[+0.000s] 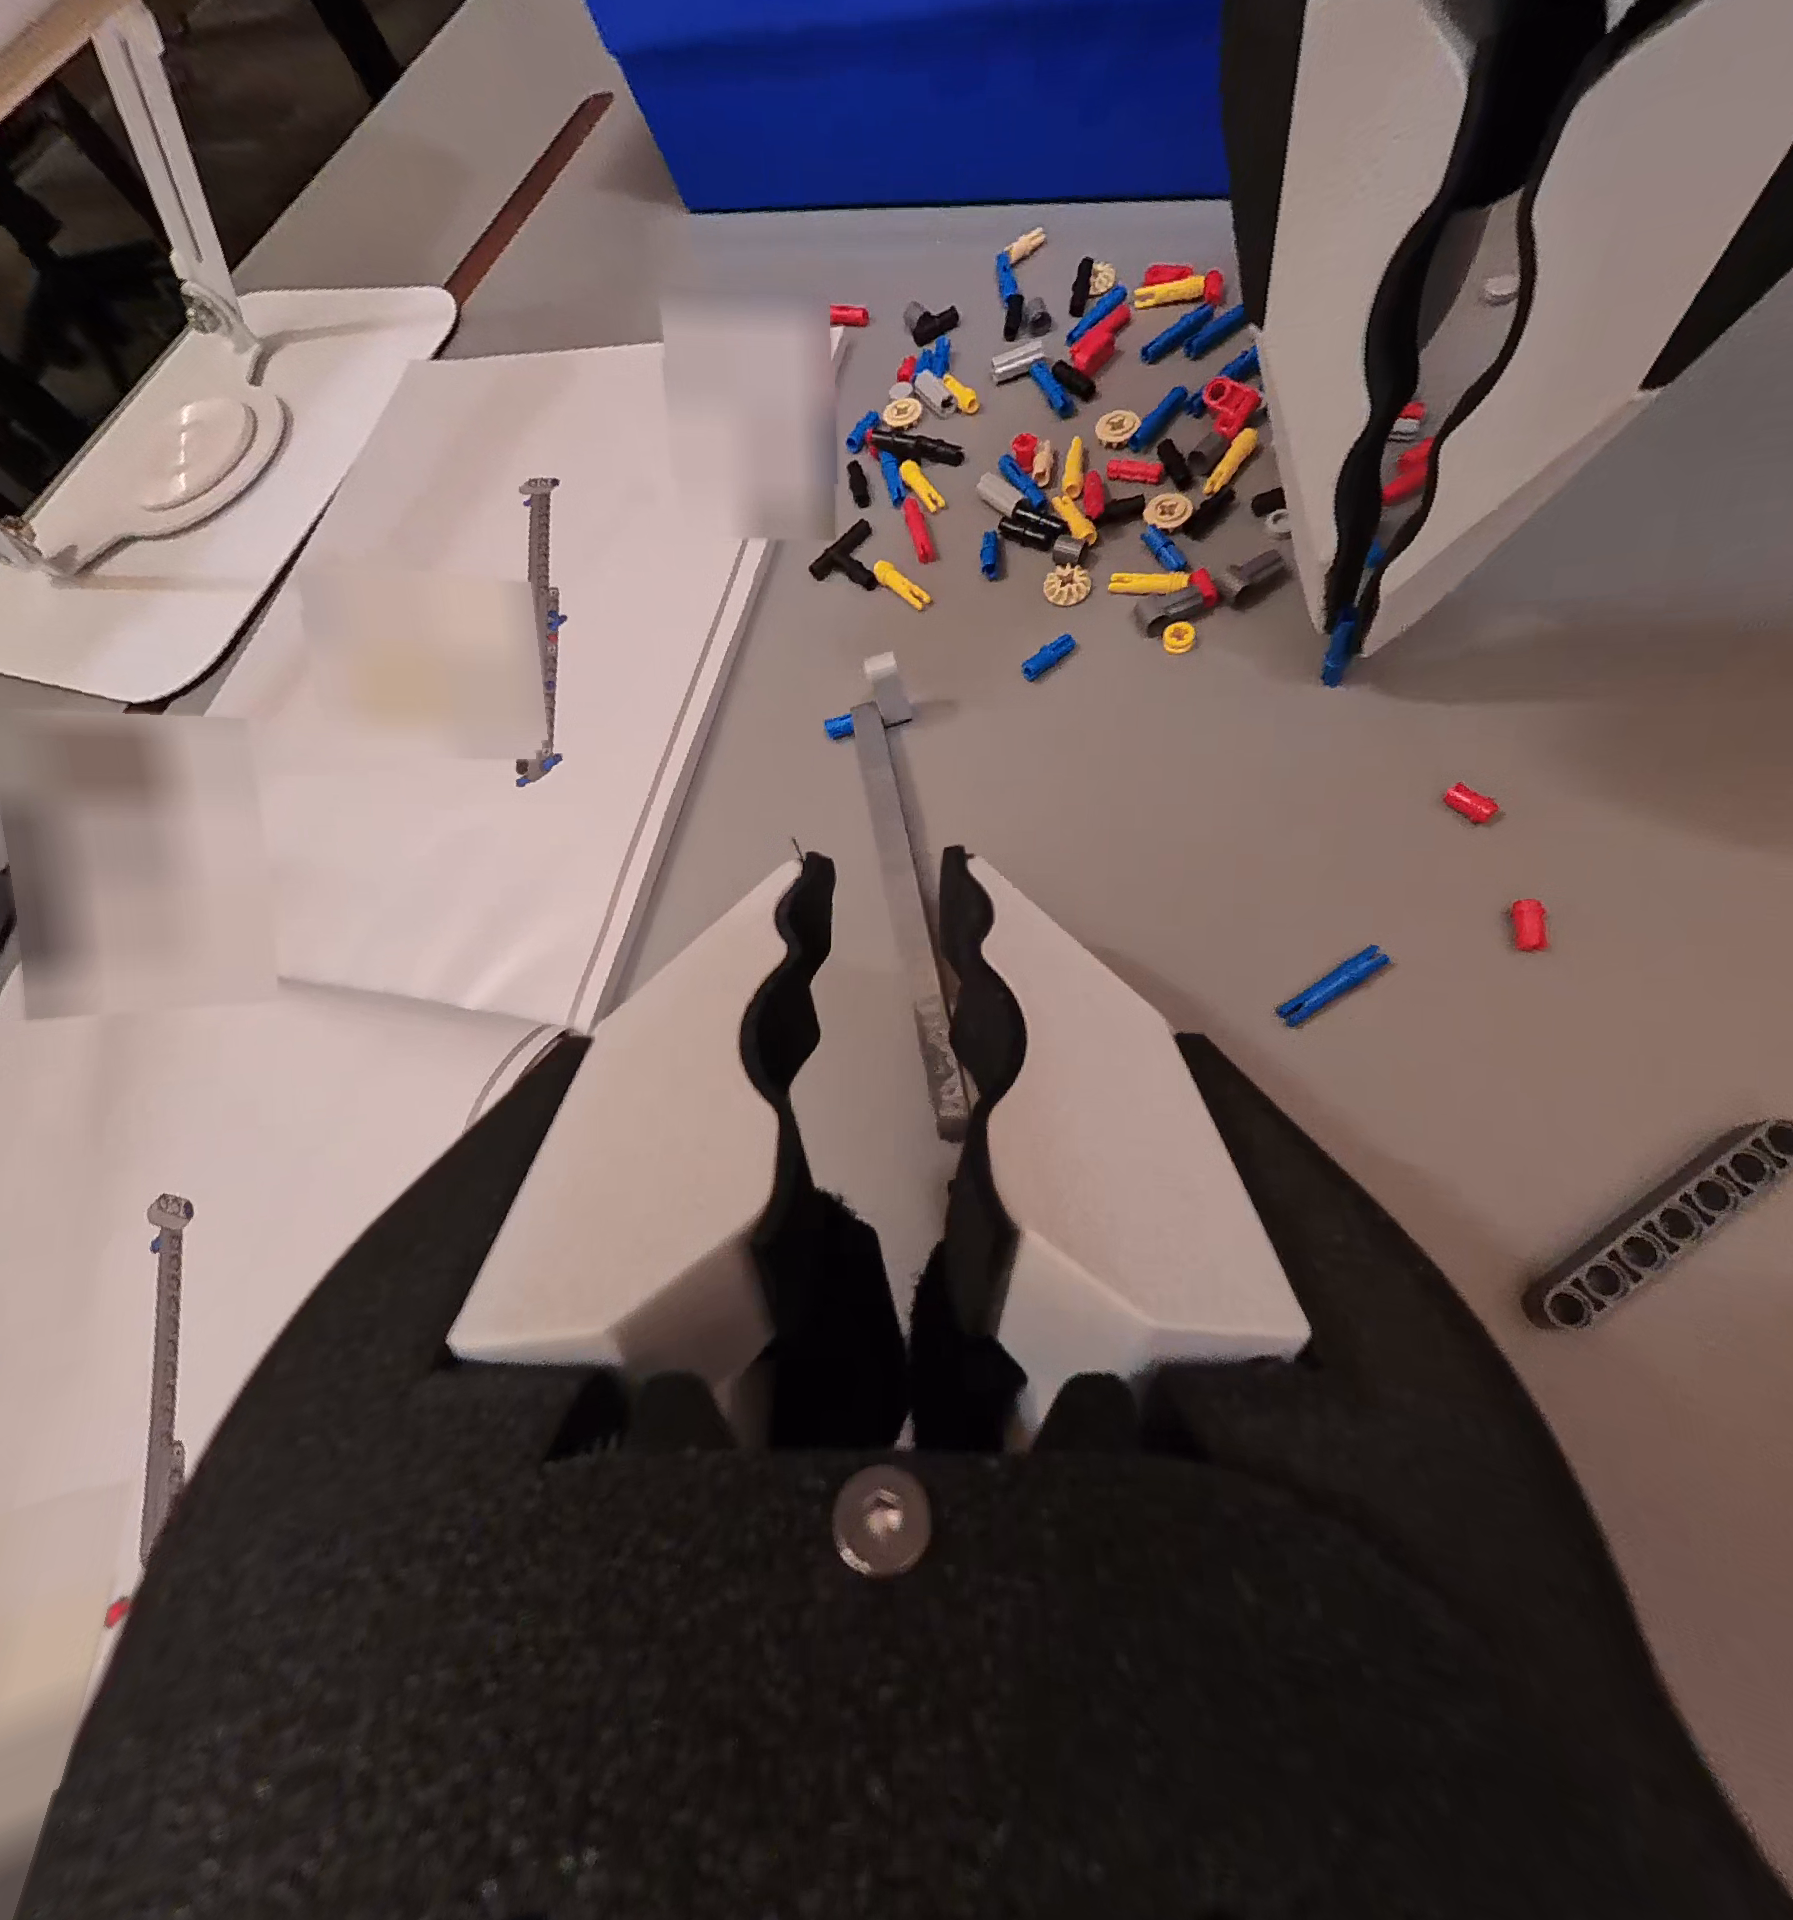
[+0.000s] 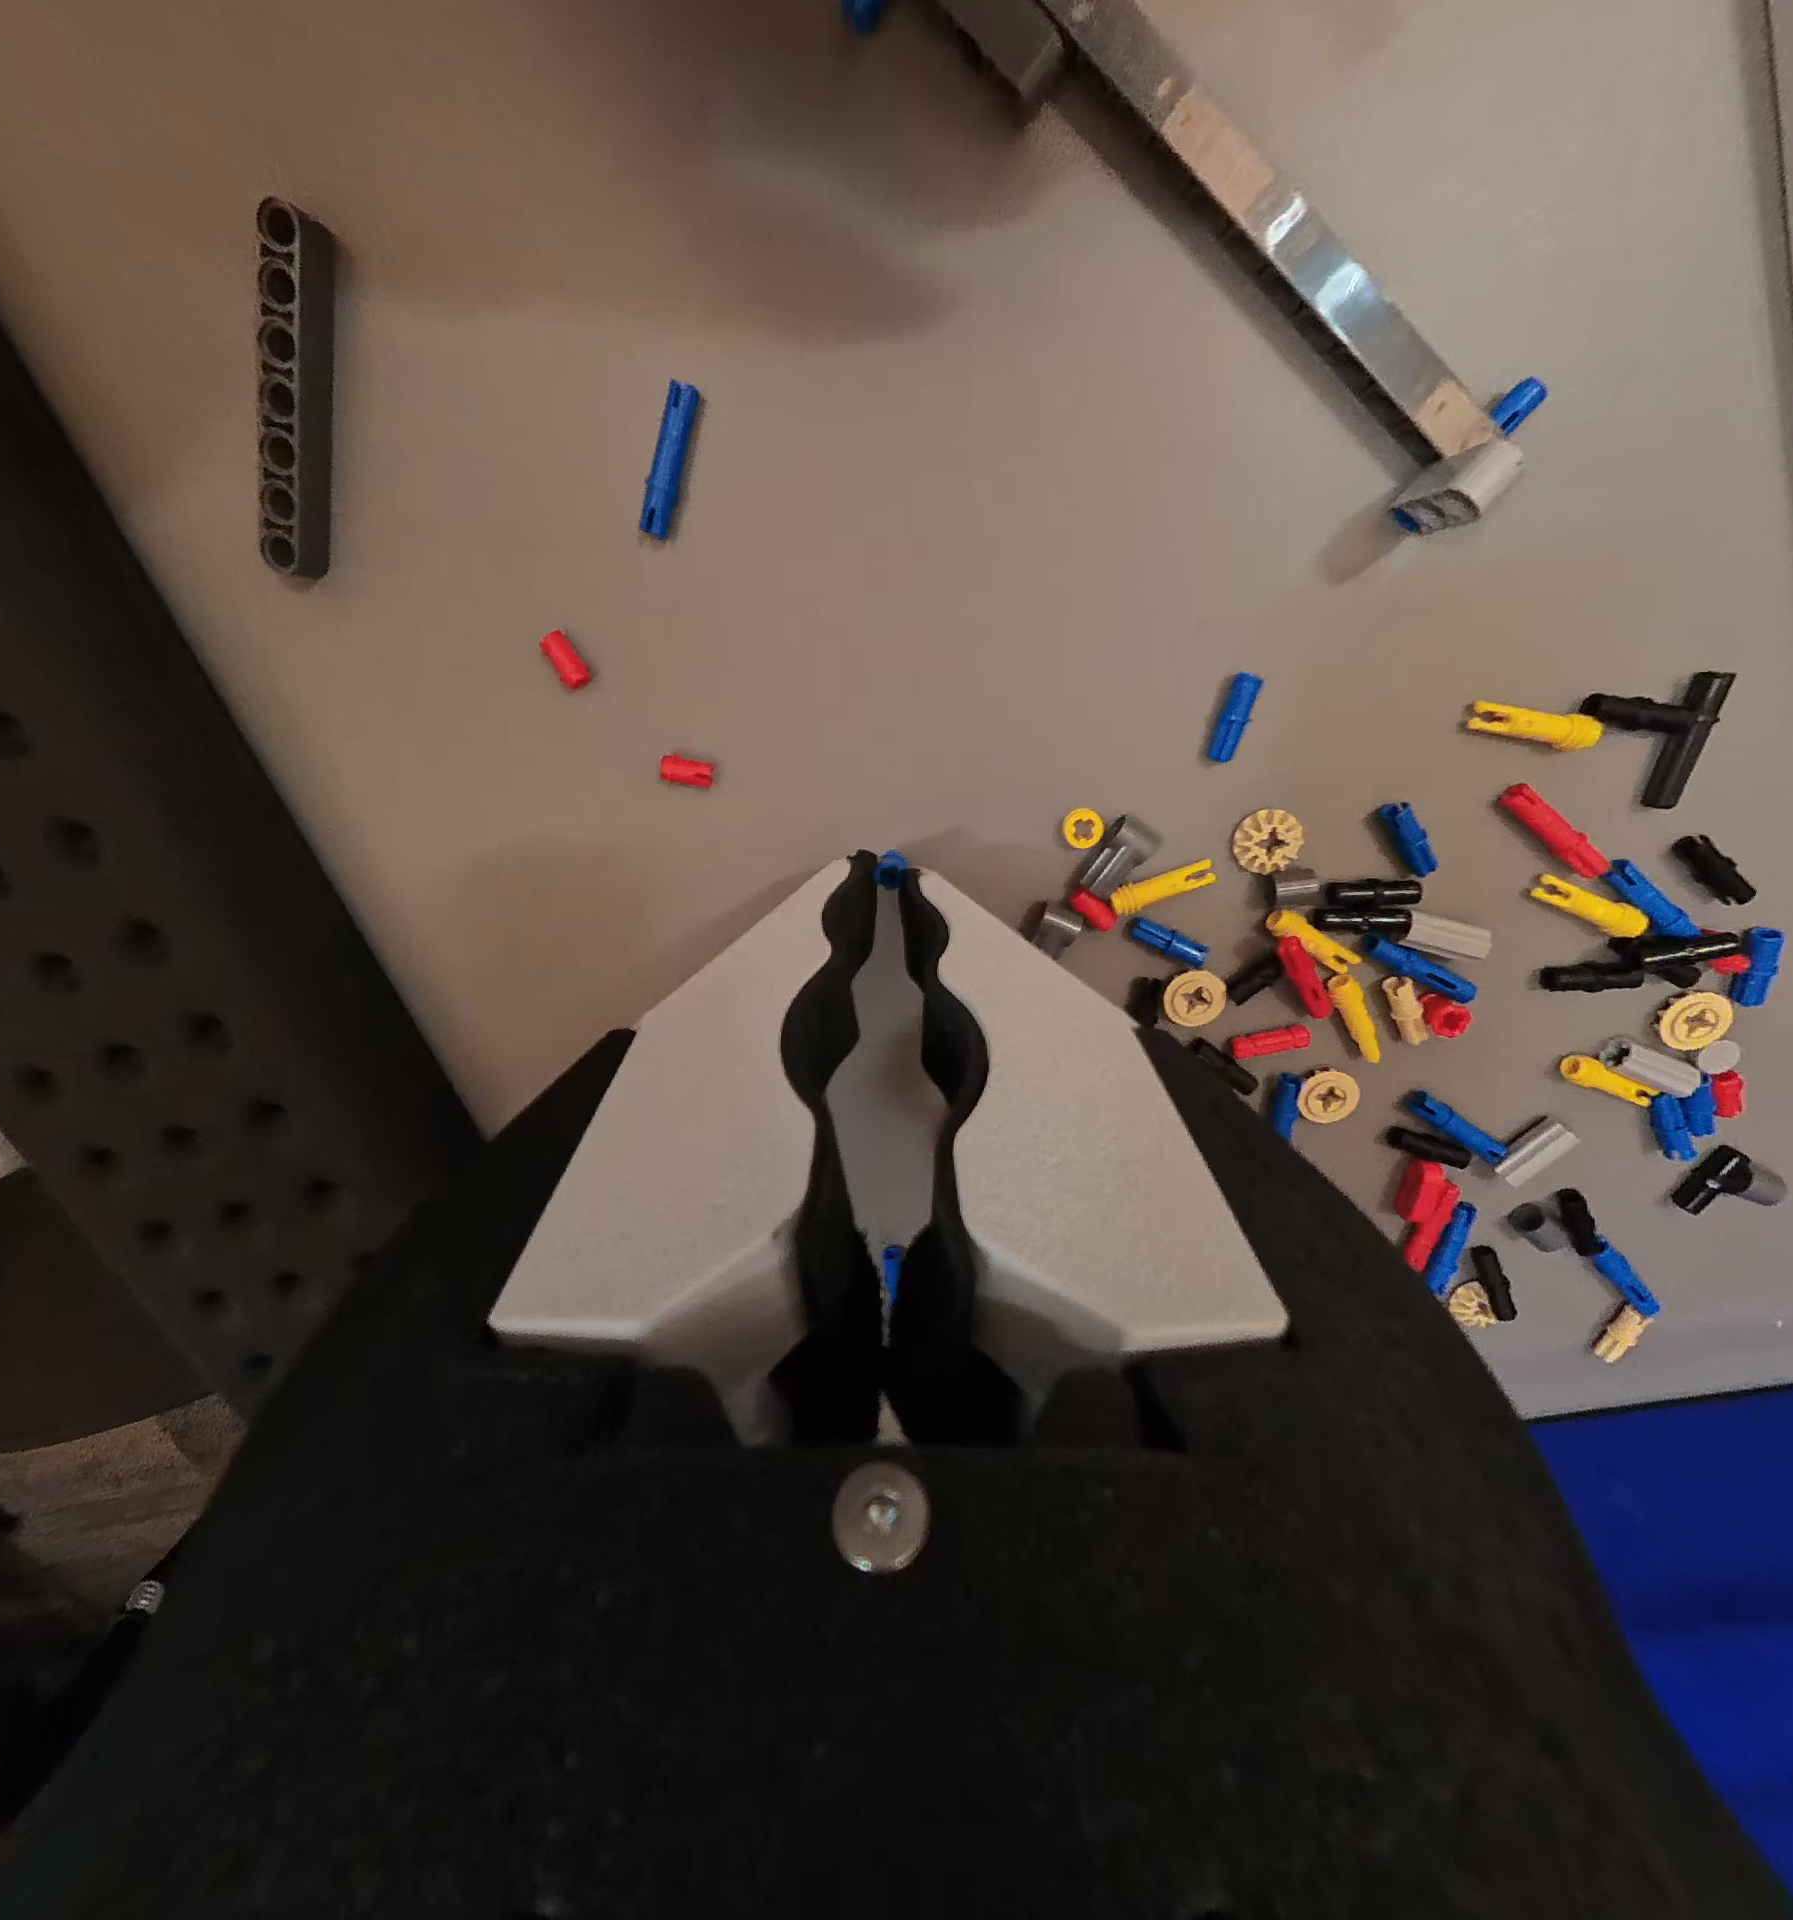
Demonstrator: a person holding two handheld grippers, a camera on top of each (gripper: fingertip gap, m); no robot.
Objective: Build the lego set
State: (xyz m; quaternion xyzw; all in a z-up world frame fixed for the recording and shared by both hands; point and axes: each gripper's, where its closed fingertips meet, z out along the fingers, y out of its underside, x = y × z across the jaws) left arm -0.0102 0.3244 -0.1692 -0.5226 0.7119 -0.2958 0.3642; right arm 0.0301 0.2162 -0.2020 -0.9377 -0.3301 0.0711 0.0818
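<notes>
A long grey beam [image 1: 897, 810] lies on the grey table, with a light grey connector [image 1: 887, 686] and blue pins at its far end. My left gripper [image 1: 887, 862] is open around its near end, and the beam sits beside the right pad. The beam also shows in the right wrist view [image 2: 1287, 229]. My right gripper [image 2: 890, 868] is shut on a small blue pin [image 2: 890, 869] at its tips, just left of the pile of loose pins and gears [image 2: 1443, 1018]. In the left wrist view it hangs [image 1: 1339, 634] over the pile's right edge [image 1: 1079, 447].
A dark grey beam [image 1: 1671, 1226], a long blue pin [image 1: 1333, 985] and two red pins [image 1: 1472, 802] lie loose at the right. Instruction pages [image 1: 476, 727] and a white lamp base [image 1: 196, 447] are at the left. A blue box [image 1: 923, 94] stands behind. A black perforated board [image 2: 92, 935] borders the table. My hands' fingertips stand some 12 cm from each other. From the left gripper's tips to the light grey connector [image 1: 887, 686] is close to 8 cm. Seen from the right wrist view [image 2: 1462, 464] as well.
</notes>
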